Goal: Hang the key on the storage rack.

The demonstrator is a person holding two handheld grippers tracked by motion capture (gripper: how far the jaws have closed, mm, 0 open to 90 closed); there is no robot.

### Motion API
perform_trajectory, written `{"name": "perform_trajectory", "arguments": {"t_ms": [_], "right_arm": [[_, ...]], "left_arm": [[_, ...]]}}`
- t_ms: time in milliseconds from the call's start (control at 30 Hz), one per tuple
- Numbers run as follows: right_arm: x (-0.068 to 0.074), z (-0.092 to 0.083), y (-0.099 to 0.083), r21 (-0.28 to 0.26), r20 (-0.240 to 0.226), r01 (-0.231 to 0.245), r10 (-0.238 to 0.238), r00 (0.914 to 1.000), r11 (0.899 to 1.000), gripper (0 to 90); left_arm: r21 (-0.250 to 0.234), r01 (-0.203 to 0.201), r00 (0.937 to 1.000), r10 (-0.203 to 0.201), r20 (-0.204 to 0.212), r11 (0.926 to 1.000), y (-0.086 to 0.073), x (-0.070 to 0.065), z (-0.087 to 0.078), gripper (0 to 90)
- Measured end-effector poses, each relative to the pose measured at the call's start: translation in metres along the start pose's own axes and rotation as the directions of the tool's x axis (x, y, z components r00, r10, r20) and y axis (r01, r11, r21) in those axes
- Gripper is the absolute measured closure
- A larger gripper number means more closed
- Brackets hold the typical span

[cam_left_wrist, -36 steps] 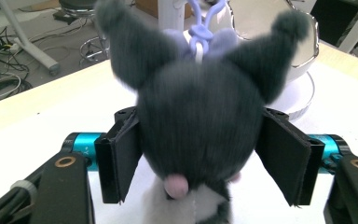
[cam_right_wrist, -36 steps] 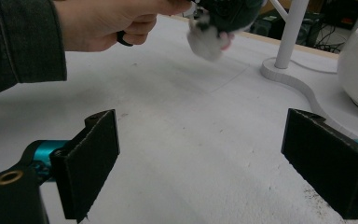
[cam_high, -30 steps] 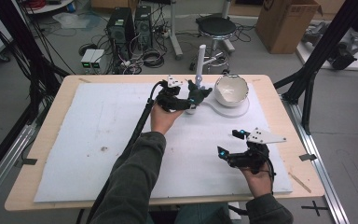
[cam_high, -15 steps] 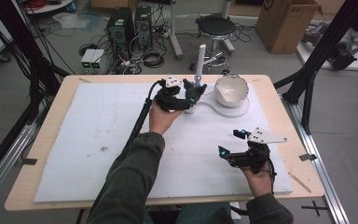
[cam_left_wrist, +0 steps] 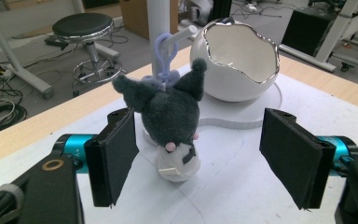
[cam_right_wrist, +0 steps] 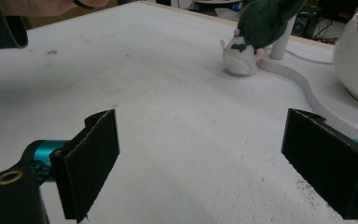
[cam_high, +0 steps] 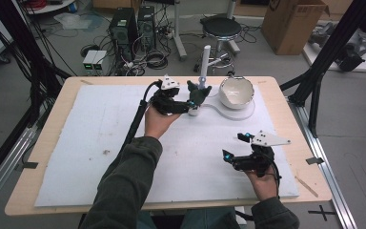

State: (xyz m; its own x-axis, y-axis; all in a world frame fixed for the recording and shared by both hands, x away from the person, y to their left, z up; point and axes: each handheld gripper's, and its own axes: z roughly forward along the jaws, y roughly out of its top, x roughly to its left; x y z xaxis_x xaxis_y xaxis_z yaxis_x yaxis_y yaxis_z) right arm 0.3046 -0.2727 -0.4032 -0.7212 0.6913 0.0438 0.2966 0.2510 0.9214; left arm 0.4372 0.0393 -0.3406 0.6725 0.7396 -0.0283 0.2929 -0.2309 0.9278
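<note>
where white bowl gapes, nothing inside

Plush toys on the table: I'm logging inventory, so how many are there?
1: a small dark grey and white plush toy with a lilac clip, hanging from the white stand beside the egg-shaped white ceramic bowl.

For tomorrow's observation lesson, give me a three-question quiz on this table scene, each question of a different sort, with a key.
1. True or false: the left claw is shut on the plush toy.
2. What hangs from the toy's head? A) purple clip B) red ribbon C) metal chain
3. Fill in: the white egg-shaped bowl stands ____ the toy, seen from the left claw.

Key: 1 false, it is open around the toy; 2 A; 3 behind.
</note>
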Motion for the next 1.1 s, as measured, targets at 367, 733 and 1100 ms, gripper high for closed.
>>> {"name": "perform_trajectory", "arguments": {"t_ms": [367,733,1100], "right_arm": [[0.0,0.001,0.0,0.011,0.004,0.008,-0.008,1.0,1.0,10.5],[0.002,0.001,0.002,0.009,0.009,0.005,-0.005,0.9999,1.0,10.5],[0.005,0.002,0.003,0.012,0.006,0.013,-0.013,0.9999,1.0,10.5]], "left_arm": [[-0.005,-0.009,0.9999,0.009,-0.012,0.9999,-0.003,0.005,-0.017,27.2],[-0.027,-0.004,0.9999,0.004,-0.012,0.9996,-0.008,0.009,-0.042,26.2],[-0.022,-0.016,0.9997,0.016,-0.021,0.9996,-0.012,0.008,-0.059,25.5]]}}
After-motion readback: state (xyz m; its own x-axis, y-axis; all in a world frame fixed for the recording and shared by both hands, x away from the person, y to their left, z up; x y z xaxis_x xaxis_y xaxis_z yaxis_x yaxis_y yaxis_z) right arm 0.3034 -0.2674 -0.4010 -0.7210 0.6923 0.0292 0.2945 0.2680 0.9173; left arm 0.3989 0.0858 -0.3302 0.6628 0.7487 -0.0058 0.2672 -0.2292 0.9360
